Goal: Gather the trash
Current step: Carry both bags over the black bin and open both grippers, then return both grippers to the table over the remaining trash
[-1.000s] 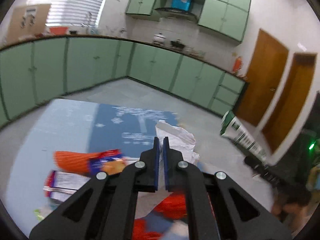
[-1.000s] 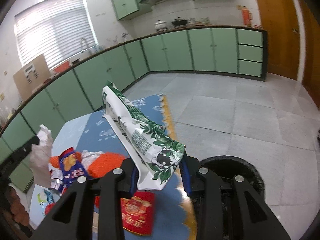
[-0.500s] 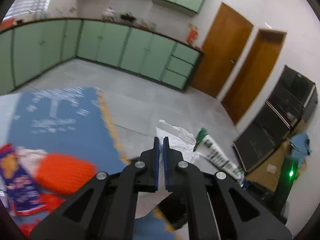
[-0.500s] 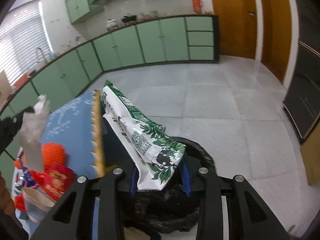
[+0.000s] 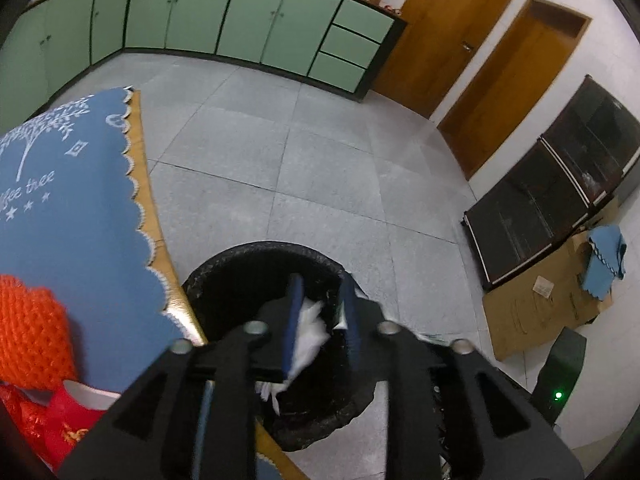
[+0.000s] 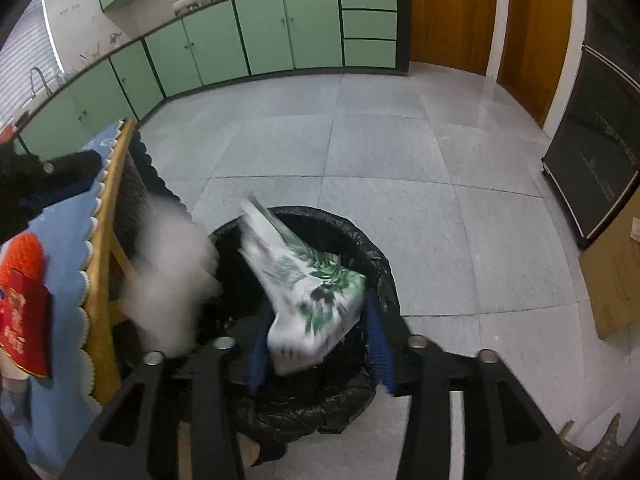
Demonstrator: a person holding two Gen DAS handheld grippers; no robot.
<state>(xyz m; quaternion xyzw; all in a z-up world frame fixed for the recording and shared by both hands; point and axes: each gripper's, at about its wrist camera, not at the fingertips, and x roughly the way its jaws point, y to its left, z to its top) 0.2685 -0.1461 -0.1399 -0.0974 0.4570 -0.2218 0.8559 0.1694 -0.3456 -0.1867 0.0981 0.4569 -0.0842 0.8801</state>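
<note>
A black bin lined with a black bag (image 5: 240, 268) (image 6: 360, 240) stands on the floor beside the table. My left gripper (image 5: 320, 312) is open above it, and crumpled white paper (image 5: 308, 336) drops between its fingers; the paper shows blurred in the right wrist view (image 6: 168, 276). My right gripper (image 6: 316, 320) is open over the bin, and the white packet with green leaf print (image 6: 308, 288) falls blurred between its fingers. The left gripper shows at the left edge of the right wrist view (image 6: 52, 184).
The table with a blue cloth (image 5: 68, 200) (image 6: 60, 272) holds an orange net (image 5: 32, 328), a red packet (image 6: 24, 332) and a paper cup (image 5: 84, 396). Green cabinets line the far wall. A dark cabinet (image 5: 552, 200) and flat cardboard (image 5: 540, 312) are at right.
Both grippers moved from the table to above the bin. Both opened: the white paper and the green-print packet left the fingers and are falling into the bin.
</note>
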